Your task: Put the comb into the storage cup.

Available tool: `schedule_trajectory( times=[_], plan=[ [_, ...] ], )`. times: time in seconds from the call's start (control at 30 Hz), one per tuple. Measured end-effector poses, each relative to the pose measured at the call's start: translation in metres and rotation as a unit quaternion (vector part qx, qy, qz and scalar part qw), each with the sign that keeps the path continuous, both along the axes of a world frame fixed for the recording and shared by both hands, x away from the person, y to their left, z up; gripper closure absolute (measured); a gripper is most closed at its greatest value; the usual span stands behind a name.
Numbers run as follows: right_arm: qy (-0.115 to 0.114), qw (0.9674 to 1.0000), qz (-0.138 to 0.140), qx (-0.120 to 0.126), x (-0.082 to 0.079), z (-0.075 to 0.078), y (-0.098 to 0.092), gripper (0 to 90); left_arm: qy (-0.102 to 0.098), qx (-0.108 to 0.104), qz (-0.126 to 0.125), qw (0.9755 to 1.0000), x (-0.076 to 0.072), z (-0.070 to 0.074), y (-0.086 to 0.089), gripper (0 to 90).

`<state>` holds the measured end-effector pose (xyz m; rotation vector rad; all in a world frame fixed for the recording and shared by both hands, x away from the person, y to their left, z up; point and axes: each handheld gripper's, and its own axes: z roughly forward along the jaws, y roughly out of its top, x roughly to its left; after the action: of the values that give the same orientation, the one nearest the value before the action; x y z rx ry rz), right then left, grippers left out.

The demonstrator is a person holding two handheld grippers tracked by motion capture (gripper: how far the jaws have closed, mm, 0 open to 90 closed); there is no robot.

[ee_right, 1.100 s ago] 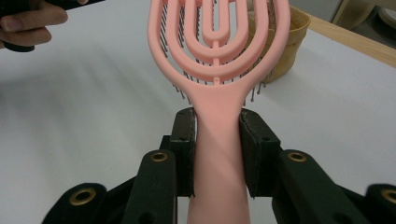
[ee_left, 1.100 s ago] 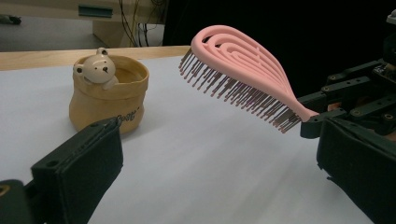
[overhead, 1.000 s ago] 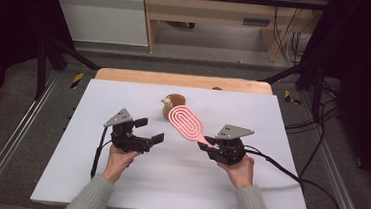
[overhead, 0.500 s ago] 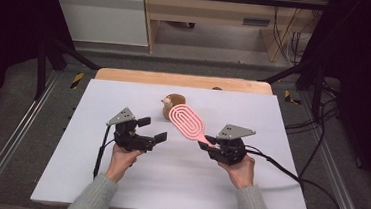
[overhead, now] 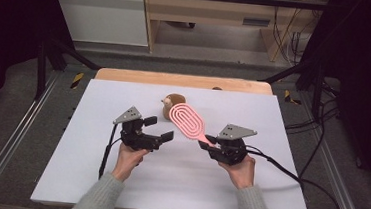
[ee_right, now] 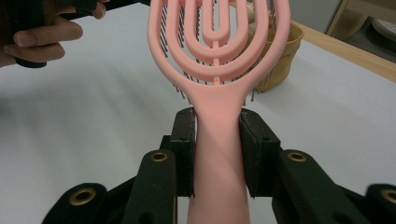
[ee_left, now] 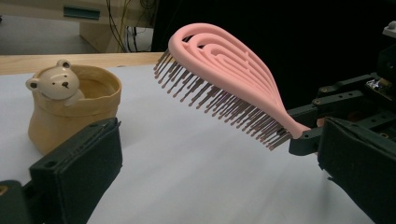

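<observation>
Together, we clamp the pink brush (ee_right: 219,60) by its handle in our right gripper (ee_right: 217,154), bristles down, left gripper (overhead: 158,132) gaping.

My brush (ee_right: 217,60): smooth matt pink plastic | my jaw pads: matt black (rubbery) | pot (ee_left: 70,109): glossy tan ceramic | table (overhead: 92,177): matt white

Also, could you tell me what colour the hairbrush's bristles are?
Dark brown, under the pink hairbrush frame; the left gripper view shows the bristles best.
</observation>
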<state>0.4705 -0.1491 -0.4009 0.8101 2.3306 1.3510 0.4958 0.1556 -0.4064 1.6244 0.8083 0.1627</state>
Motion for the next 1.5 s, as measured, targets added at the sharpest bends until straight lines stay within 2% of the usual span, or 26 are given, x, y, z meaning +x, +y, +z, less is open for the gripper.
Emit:
schedule_trajectory(
  times=[0.27,0.97,1.27,1.5],
  plan=[
    [-0.002,1.0000,0.000,-0.001,-0.001,0.001,0.000,69.7,0.004,-0.011,-0.002,0.9999,0.002,0.001,-0.007,0.0],
    [-0.007,1.0000,0.002,0.001,-0.002,0.002,0.000,69.7,0.014,-0.022,-0.004,0.9996,0.008,0.004,-0.028,1.0],
    [-0.011,0.9999,0.003,0.004,-0.002,0.003,0.000,69.6,0.019,-0.030,-0.007,0.9993,0.009,0.002,-0.036,5.1],
    [-0.012,0.9999,0.005,0.003,-0.003,0.003,0.001,69.7,0.025,-0.042,-0.010,0.9987,0.010,0.000,-0.040,13.3]
  ],
)
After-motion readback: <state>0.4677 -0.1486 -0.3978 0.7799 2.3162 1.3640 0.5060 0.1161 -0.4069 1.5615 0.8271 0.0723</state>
